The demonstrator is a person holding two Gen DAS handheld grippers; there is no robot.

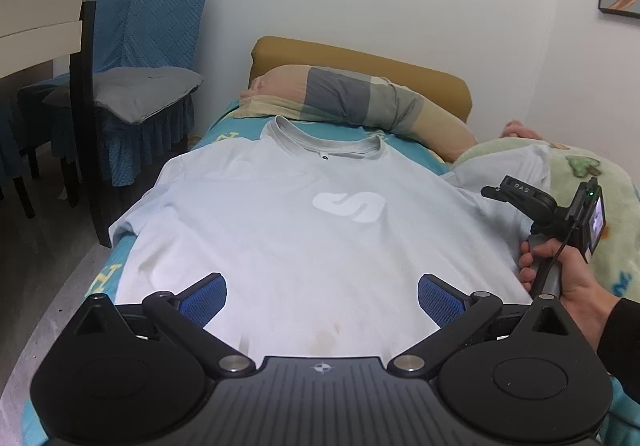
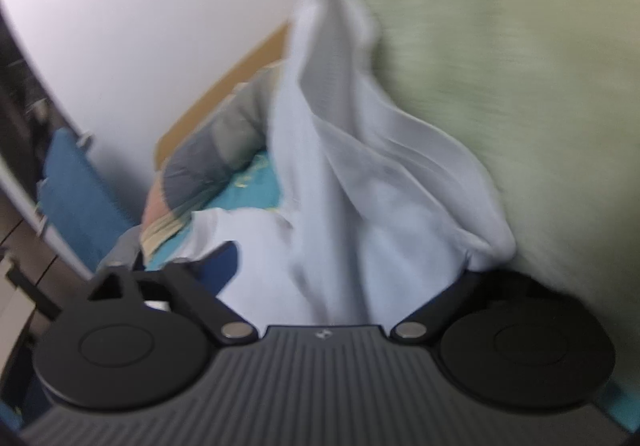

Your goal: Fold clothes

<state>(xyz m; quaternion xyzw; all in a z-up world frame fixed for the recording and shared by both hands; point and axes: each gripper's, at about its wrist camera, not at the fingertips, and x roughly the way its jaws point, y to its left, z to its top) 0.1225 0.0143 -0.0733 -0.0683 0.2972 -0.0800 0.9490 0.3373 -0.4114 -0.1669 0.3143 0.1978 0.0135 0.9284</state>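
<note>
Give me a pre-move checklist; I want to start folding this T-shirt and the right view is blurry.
1. T-shirt lies flat, front up, collar toward the pillow: ok.
2. Left hand-held gripper open, nothing between its pads: ok.
3. Right sleeve flat: not ok, it is bunched up against the green blanket.
4. Right hand-held gripper gripping the cloth: cannot tell, blurred and one finger hidden.
5. Left sleeve on the bed: not ok, it drapes over the edge.

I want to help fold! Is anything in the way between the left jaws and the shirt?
No. The left gripper hangs open right over the pale blue T-shirt, with nothing visible between them.
</note>
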